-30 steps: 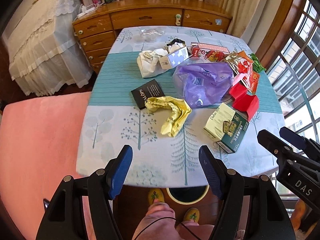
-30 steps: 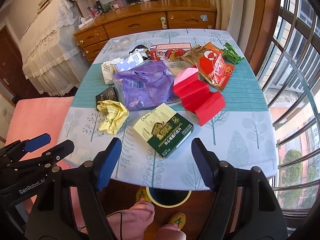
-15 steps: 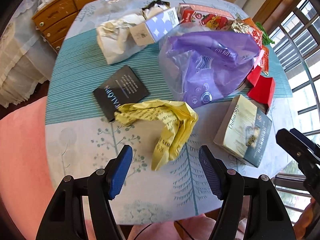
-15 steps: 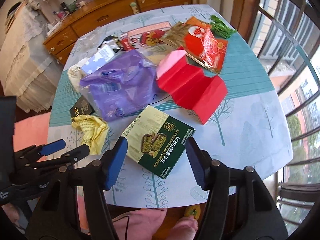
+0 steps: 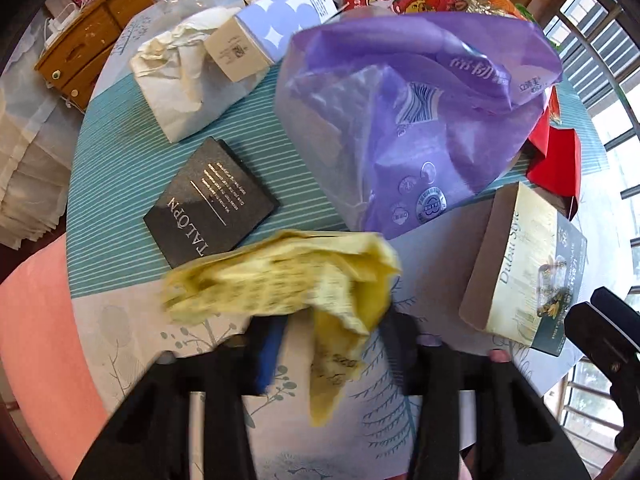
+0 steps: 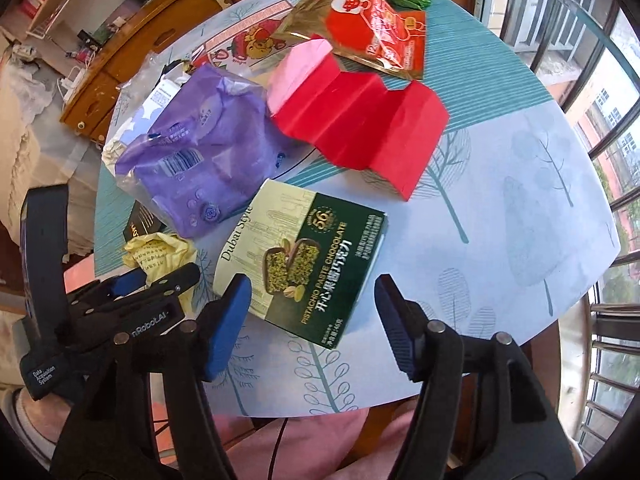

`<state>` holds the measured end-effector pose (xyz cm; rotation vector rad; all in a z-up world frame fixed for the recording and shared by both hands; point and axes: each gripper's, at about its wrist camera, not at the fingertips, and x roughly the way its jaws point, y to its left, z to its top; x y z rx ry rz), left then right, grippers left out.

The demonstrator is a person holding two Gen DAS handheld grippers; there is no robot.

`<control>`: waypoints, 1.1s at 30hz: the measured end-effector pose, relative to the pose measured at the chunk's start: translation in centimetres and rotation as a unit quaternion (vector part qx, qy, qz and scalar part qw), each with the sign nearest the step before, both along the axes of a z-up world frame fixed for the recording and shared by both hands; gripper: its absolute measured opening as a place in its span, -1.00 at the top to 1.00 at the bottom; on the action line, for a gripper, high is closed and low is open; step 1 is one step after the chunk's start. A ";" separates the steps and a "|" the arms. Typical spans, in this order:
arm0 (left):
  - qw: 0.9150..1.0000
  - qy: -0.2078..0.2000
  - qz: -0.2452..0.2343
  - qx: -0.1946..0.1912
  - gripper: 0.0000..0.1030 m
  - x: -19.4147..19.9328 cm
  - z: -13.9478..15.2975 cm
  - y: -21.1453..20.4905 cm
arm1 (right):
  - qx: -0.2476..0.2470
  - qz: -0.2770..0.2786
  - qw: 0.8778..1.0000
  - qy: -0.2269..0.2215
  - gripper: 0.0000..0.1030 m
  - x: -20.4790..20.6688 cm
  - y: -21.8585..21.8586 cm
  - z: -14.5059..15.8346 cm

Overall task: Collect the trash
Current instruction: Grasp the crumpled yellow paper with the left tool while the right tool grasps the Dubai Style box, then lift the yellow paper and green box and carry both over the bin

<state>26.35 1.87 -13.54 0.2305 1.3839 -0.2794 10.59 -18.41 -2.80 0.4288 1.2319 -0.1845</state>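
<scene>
A crumpled yellow paper (image 5: 280,280) lies near the table's front edge. My left gripper (image 5: 334,340) points down at it with its jaws closing, and the paper's lower fold fills the gap between the blurred fingers. The right wrist view shows that gripper (image 6: 158,278) pinching the yellow paper (image 6: 156,256). A green and cream chocolate box (image 6: 304,256) lies flat on the table. My right gripper (image 6: 312,320) hovers over its near corner, jaws opening, and the pads do not press on it. The same box (image 5: 520,276) sits to the right in the left wrist view.
A purple plastic bag (image 5: 420,120), a black card (image 5: 208,204), a white paper bag (image 5: 176,84) and a small blue-patterned box (image 5: 276,28) crowd the round table (image 6: 500,200). Folded red paper (image 6: 360,120) and a red snack packet (image 6: 376,36) lie farther back. A window railing runs along the right.
My left gripper has dropped onto the yellow paper and its fingers have come together around it. My right gripper has sunk closer to the chocolate box.
</scene>
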 end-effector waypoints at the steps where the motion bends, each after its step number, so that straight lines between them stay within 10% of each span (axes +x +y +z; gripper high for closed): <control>1: 1.000 -0.008 -0.002 0.002 0.55 0.1 0.0 -0.2 | -0.004 0.007 1.000 -0.001 -0.23 0.2 0.5 0.1; 10: 0.999 0.005 0.001 -0.046 0.59 0.2 -0.4 0.1 | -0.125 0.157 0.979 -0.026 -0.39 1.3 5.9 0.2; 24: 0.999 0.016 0.008 -0.051 0.58 -3.0 -2.2 -1.7 | -0.315 0.332 0.889 -0.016 -0.54 0.1 10.4 -5.1; 33: 0.998 0.020 -0.003 -0.055 0.58 -4.4 -1.1 0.1 | -0.300 0.345 0.889 -0.018 -0.33 2.0 10.0 -4.4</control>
